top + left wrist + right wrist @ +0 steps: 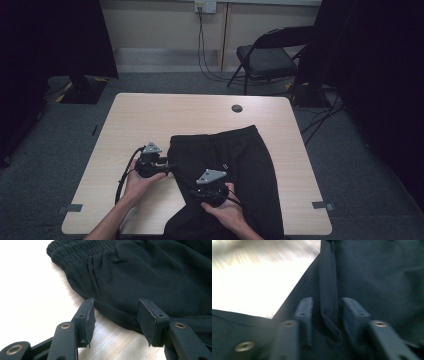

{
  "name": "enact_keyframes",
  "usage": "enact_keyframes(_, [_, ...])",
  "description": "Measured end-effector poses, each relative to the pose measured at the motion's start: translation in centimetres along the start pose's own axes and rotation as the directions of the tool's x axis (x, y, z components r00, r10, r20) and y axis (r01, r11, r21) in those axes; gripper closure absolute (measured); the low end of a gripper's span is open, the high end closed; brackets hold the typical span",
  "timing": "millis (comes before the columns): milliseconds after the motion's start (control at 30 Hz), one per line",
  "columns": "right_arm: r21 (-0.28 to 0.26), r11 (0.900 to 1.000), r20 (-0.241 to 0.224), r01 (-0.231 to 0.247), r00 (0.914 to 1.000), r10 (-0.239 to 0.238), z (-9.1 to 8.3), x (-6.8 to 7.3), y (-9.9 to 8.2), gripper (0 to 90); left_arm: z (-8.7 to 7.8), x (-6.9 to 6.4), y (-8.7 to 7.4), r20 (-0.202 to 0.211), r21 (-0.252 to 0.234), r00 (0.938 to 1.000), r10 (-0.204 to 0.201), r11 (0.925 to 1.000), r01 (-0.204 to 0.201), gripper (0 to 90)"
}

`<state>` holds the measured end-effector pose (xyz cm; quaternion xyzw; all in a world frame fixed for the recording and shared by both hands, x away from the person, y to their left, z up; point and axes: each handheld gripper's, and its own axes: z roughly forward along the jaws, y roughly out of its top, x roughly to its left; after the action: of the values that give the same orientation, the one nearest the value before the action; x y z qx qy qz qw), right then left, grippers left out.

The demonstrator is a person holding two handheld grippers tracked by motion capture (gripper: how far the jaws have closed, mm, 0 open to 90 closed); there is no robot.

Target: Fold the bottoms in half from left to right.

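Note:
A black garment with an elastic waistband (75, 250) lies spread on the right half of the wooden table (150, 115); its cloth shows in the high view (240, 150), the left gripper view (150, 272) and the right gripper view (374, 272). My left gripper (171, 170) sits at the garment's left edge, open, its jaws (116, 305) straddling the hem without pressing it. Over the lower middle of the garment is my right gripper (200, 192), also open. A raised fold of cloth (328, 290) stands between its pads (305, 310), which do not clamp it.
Bare tabletop lies left of and behind the garment, with a round cable hole (237, 108) near the far edge. A black folding chair (265, 57) stands on the carpet beyond the table. Cables hang from a wall socket (205, 6).

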<state>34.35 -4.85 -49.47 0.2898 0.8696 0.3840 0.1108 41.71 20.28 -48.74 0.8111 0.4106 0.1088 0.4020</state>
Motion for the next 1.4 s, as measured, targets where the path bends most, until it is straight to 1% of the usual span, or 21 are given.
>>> enact_keyframes(167, [0.031,0.9995,-0.034,0.001,0.9994,0.0,-0.9,0.4,-0.4,78.7,-0.2,0.2,0.1,-0.009,0.009,0.9998,-0.016,0.9998,0.017,45.4])
enact_keyframes(300, [0.04,0.999,-0.058,0.018,0.9982,-0.015,-1.2,1.1,-0.6,82.8,-0.2,0.2,0.7,-0.032,0.008,0.9995,0.008,0.9999,-0.008,42.2])
enact_keyframes(367, [0.036,0.9991,-0.061,0.024,0.9979,-0.022,-1.1,1.4,-0.6,84.6,-0.2,0.4,1.0,-0.023,0.001,0.9997,-0.009,1.0,0.009,41.3])
enact_keyframes(467, [0.035,0.9993,-0.077,0.015,0.997,-0.012,-1.1,1.7,-0.6,85.2,0.1,0.9,1.6,-0.026,-0.053,0.9972,-0.07,0.9962,0.069,39.4])
enact_keyframes(500, [0.034,0.999,-0.081,0.027,0.9964,-0.025,-1.0,2.1,-0.5,84.6,0.6,1.3,1.4,-0.05,-0.028,0.9964,-0.068,0.9974,0.067,38.8])
enact_keyframes(533, [0.034,0.999,-0.081,0.027,0.9964,-0.025,-1.0,2.1,-0.5,84.6,0.6,1.3,1.4,-0.05,-0.028,0.9964,-0.068,0.9974,0.067,38.7])
enact_keyframes(567, [0.03,0.999,-0.086,0.033,0.9958,-0.03,-0.9,2.4,-0.5,83.8,1.0,1.5,1.2,-0.063,0.003,0.9948,-0.08,0.9968,0.08,38.7])
enact_keyframes(633, [0.029,0.9991,-0.091,0.031,0.9954,-0.028,-0.9,2.4,-0.5,83.3,1.4,1.8,1.0,-0.068,0.028,0.9953,-0.069,0.9971,0.071,38.7])
enact_keyframes(700, [0.025,0.9993,-0.098,0.029,0.9949,-0.026,-0.7,2.5,-0.5,83.0,1.5,1.8,1.0,-0.066,0.015,0.9955,-0.068,0.9975,0.069,39.7])
enact_keyframes(767, [0.016,0.9995,-0.1,0.028,0.9946,-0.026,-0.5,2.6,-0.4,82.9,1.8,1.7,1.0,-0.088,0.01,0.9956,-0.033,0.9994,0.034,41.0])
enact_keyframes(833, [0.013,0.9996,-0.102,0.026,0.9945,-0.024,-0.4,2.7,-0.4,82.4,1.9,1.7,1.1,-0.088,0.005,0.9956,-0.033,0.9994,0.034,43.4])
enact_keyframes(900, [0.01,0.9994,-0.109,0.033,0.9935,-0.032,-0.1,3.1,-0.1,78.5,2.2,1.3,1.1,-0.081,-0.001,0.9965,-0.023,0.9997,0.023,44.8])
enact_keyframes(933, [0.009,0.9994,-0.109,0.034,0.9935,-0.032,0.0,3.3,0.0,76.0,2.3,1.0,1.1,-0.089,0.007,0.996,0.003,1.0,-0.002,44.8])
enact_keyframes(967, [0.007,0.9993,-0.108,0.037,0.9934,-0.036,0.1,3.4,0.1,73.5,2.3,0.7,1.2,-0.12,0.026,0.9912,0.055,0.9983,-0.052,46.6])
enact_keyframes(1033, [0.008,0.999,-0.108,0.044,0.9932,-0.043,0.3,3.8,0.2,68.8,2.4,0.5,1.2,-0.112,0.027,0.9913,0.069,0.9974,-0.067,53.0])
enact_keyframes(1167, [0.028,0.9987,-0.098,0.042,0.9945,-0.039,0.0,4.1,0.2,60.4,2.3,0.9,1.2,-0.105,0.018,0.9928,0.057,0.9983,-0.055,69.2])
enact_keyframes(1200, [0.031,0.999,-0.096,0.033,0.9949,-0.03,-0.1,4.2,0.1,58.3,2.2,1.2,1.2,-0.106,0.017,0.9936,0.039,0.9992,-0.038,73.4])
enact_keyframes(1233, [0.031,0.999,-0.096,0.033,0.9949,-0.03,-0.1,4.2,0.1,58.3,2.2,1.3,1.2,-0.104,0.013,0.9943,0.024,0.9996,-0.023,73.4])
enact_keyframes(1300, [0.022,0.9992,-0.096,0.033,0.9949,-0.031,-0.5,4.3,-0.4,59.3,2.2,1.6,1.9,-0.076,0.059,0.997,0.01,0.9983,-0.006,82.4])
enact_keyframes(1333, [0.022,0.9992,-0.096,0.033,0.9949,-0.031,-0.5,4.3,-0.4,59.3,2.2,1.6,1.9,-0.076,0.059,0.997,0.01,0.9983,-0.006,84.7])
enact_keyframes(1400, [0.024,0.9994,-0.093,0.024,0.9955,-0.021,-0.6,4.5,-0.5,66.0,2.5,1.7,1.9,-0.062,0.035,0.9975,-0.034,0.9987,0.036,86.7])
